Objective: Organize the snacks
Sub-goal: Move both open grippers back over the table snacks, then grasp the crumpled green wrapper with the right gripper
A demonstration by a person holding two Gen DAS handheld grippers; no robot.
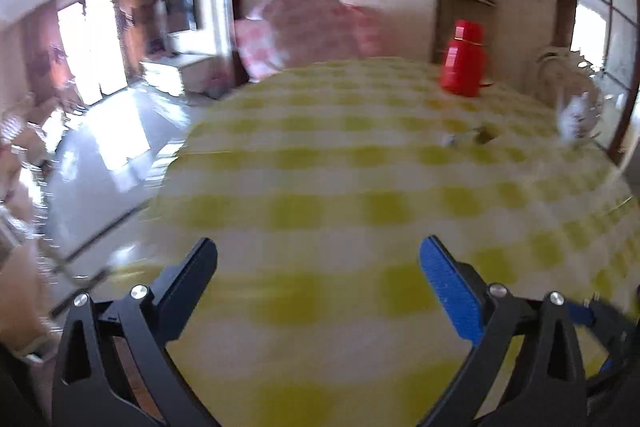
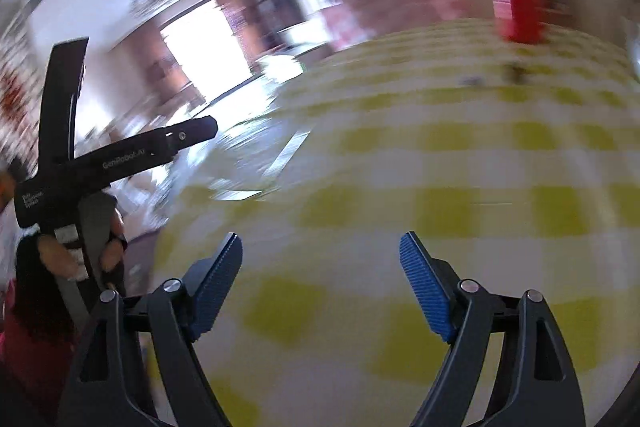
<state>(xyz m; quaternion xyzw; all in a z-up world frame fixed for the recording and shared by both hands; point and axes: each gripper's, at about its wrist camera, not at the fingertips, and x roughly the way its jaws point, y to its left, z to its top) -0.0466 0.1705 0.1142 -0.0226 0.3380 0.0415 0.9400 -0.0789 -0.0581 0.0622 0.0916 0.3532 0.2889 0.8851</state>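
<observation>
My left gripper (image 1: 318, 255) is open and empty above a table with a yellow and white checked cloth (image 1: 320, 163). My right gripper (image 2: 320, 251) is open and empty above the same cloth (image 2: 460, 155). Small blurred items (image 1: 476, 137) lie on the cloth far right; I cannot tell what they are. They also show in the right wrist view (image 2: 496, 75). A white patterned packet (image 1: 576, 115) sits at the table's right edge. Both views are motion blurred.
A red thermos (image 1: 464, 61) stands at the table's far side, also in the right wrist view (image 2: 518, 3). The left hand-held device (image 2: 80, 163) and the hand holding it show at left. The table's left edge (image 1: 172, 163) drops to a shiny floor.
</observation>
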